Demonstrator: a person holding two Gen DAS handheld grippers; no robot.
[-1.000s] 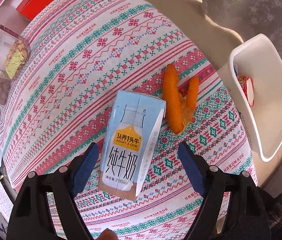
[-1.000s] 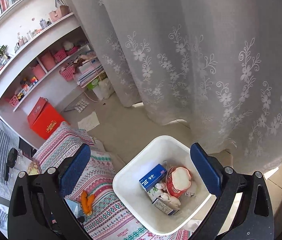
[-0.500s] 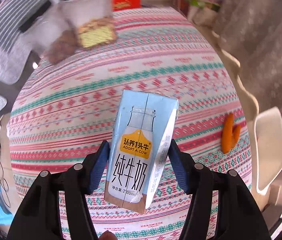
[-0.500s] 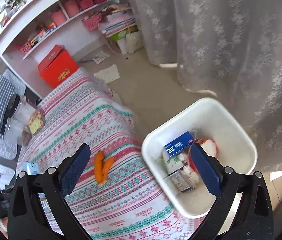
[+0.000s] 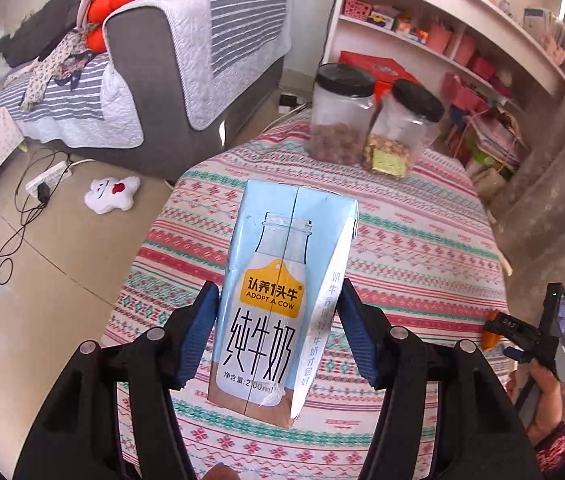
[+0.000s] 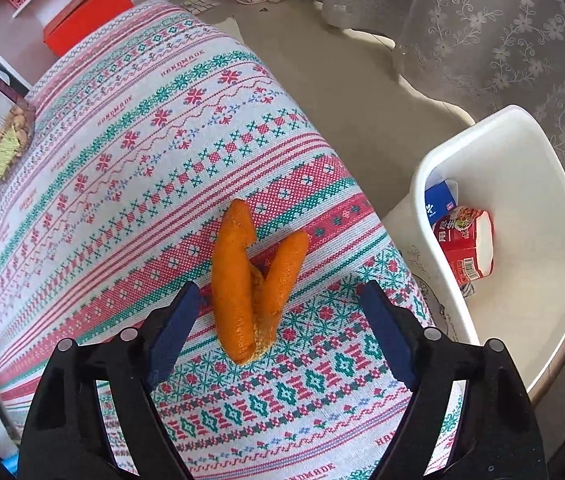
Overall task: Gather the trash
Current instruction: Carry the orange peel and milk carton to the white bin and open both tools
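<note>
A pale blue milk carton (image 5: 282, 280) with a yellow label is held above the patterned tablecloth (image 5: 414, 240); my left gripper (image 5: 278, 312) is shut on its sides. In the right wrist view an orange peel (image 6: 252, 276) lies on the cloth near the table's right edge. My right gripper (image 6: 278, 316) hangs just over it, jaws closing, the peel's near end between the blue pads, which do not touch it. Beside the table stands a white bin (image 6: 522, 160) with a red cup (image 6: 468, 244) and a blue box (image 6: 438, 200) inside.
Two clear jars with black lids (image 5: 342, 116) stand at the table's far end. A grey sofa (image 5: 170, 68), a shelf unit (image 5: 462, 32), floor cables (image 5: 22, 216) and a white plush toy (image 5: 112, 194) surround the table. A lace curtain (image 6: 502, 28) hangs behind the bin.
My left gripper closed on the milk carton, lifted it off the cloth and swung round toward the jars and sofa. My right gripper came down from above the bin to the orange peel.
</note>
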